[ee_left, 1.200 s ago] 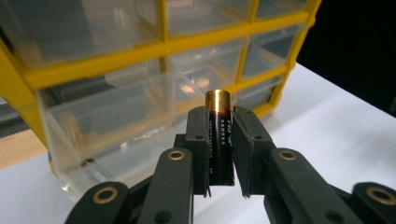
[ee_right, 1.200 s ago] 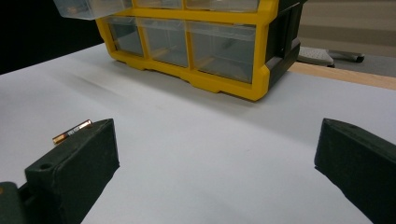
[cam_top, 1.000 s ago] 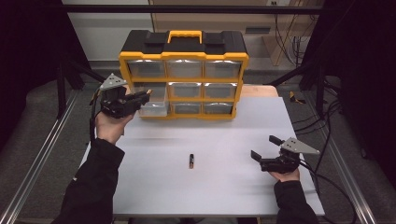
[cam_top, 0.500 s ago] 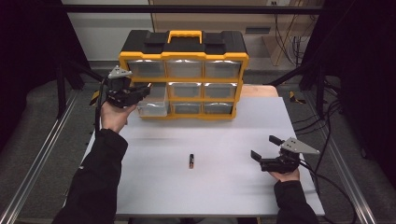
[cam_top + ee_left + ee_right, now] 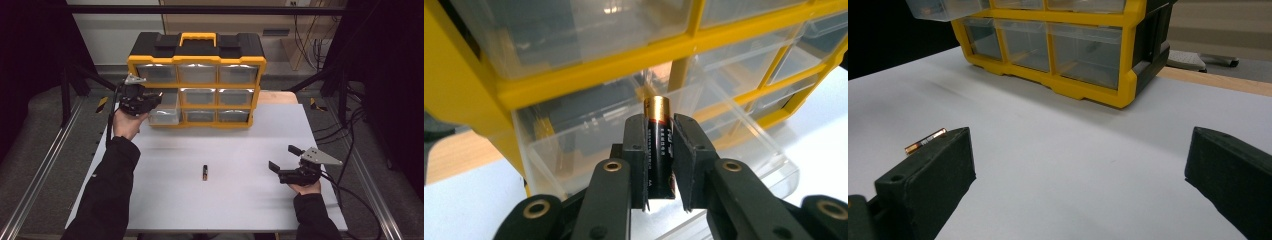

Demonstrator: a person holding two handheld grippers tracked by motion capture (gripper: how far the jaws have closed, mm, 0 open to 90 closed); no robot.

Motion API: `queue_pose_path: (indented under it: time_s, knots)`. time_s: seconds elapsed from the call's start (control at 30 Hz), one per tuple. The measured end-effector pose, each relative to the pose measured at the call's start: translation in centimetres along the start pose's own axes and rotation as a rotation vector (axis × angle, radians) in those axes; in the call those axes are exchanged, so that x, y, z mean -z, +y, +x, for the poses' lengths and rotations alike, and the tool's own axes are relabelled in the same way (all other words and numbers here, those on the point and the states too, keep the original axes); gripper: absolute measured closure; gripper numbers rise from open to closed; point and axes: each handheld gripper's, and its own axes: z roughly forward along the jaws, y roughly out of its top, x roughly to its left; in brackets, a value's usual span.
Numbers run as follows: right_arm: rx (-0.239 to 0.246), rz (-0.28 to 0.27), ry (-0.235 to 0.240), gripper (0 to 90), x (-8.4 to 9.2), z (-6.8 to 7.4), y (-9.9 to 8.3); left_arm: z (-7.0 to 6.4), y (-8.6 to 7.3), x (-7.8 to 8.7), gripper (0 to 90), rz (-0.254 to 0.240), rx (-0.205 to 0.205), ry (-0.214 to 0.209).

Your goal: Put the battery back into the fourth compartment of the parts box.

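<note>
Clear plastic drawer point(image 5: 704, 150) sits pulled out right ahead of and below my left claw point(image 5: 660, 150), which is clamped on a battery point(image 5: 659, 145), long axis pointing at the drawer. Right claw point(image 5: 289, 161) idles with jaws apart, well off from it.

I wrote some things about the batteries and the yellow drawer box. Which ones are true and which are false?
1. The left gripper holds a battery. True.
2. A second battery lies on the table. True.
3. The right gripper is shut on that second battery. False: its jaws stand open and hold nothing.
4. Every drawer of the organizer is pushed in. False: one clear drawer on the left is pulled out.
5. The held battery is over the pulled-out drawer. True.
</note>
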Motion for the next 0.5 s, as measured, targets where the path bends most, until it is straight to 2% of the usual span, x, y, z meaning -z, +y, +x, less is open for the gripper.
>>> queue_pose_path:
  time_s: [0.23, 0.37, 0.5]
  knots:
    - [0.001, -0.001, 0.0, 0.2, -0.04, 0.0, -0.01, 0.28, -0.53, -0.41, 75.7, 0.022, 0.003, 0.01]
    - [0.006, 0.001, 0.001, 0.2, -0.07, -0.02, -0.02, 0.07, -0.54, -0.54, 75.2, 0.036, 0.004, 0.032]
    - [0.001, -0.001, 0.001, 0.2, 0.0, 0.0, 0.01, 0.01, -0.56, -0.27, 71.2, 0.009, 0.012, 0.029]
